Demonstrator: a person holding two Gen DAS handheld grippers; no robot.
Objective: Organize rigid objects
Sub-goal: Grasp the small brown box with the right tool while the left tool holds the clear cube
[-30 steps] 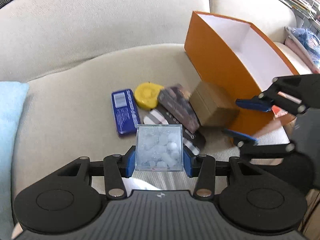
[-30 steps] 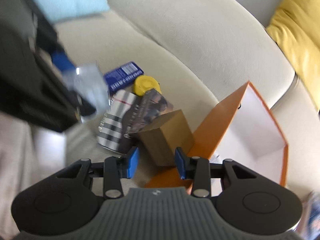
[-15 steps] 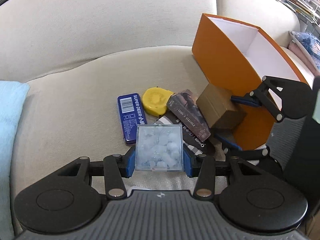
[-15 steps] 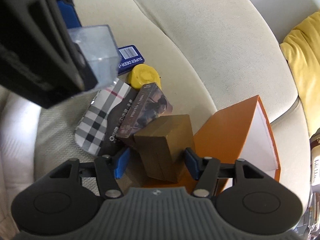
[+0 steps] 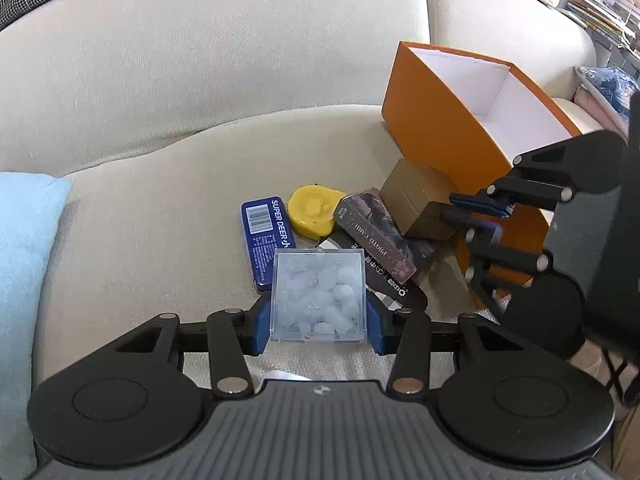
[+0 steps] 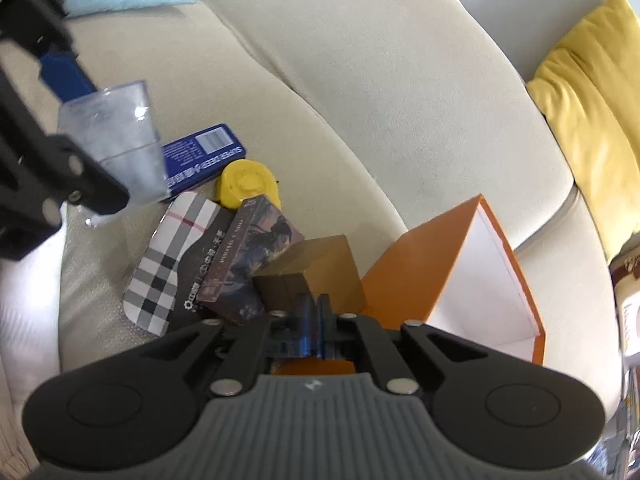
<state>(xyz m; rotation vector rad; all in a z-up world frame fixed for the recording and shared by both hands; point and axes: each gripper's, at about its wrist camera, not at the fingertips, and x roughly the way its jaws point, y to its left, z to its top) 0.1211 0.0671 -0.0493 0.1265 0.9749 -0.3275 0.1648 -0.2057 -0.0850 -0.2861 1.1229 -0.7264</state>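
Left gripper (image 5: 318,326) is clamped on the clear box (image 5: 319,295), one blue pad on each side wall, holding it above the sofa seat (image 5: 152,216) with the pile sitting just past its fingertips. The right gripper (image 6: 314,326) has just snapped closed — its pads meet with nothing between them, and the brown box (image 6: 316,266) sits right in front of the tips, not in the grip. So it looks like a missed grab: in the left view the right fingers (image 5: 480,204) are pinched together against the brown box's near corner rather than straddling it. Beyond that box is the orange box (image 5: 436,136), open and tipped, with the brown one leaning on its outer wall. To the left of the right tips lie the photo card box (image 6: 256,256), the plaid card (image 6: 168,264), the yellow disc (image 6: 244,182) and the blue tin (image 6: 202,156). What could go wrong from here: pushing forward with closed fingers would probably just shove the brown box along the orange wall or knock the tipped box over. The cushion is soft, so nothing sits stable. Also the two grippers are close — swinging the clear box toward the orange one could clip the right gripper.
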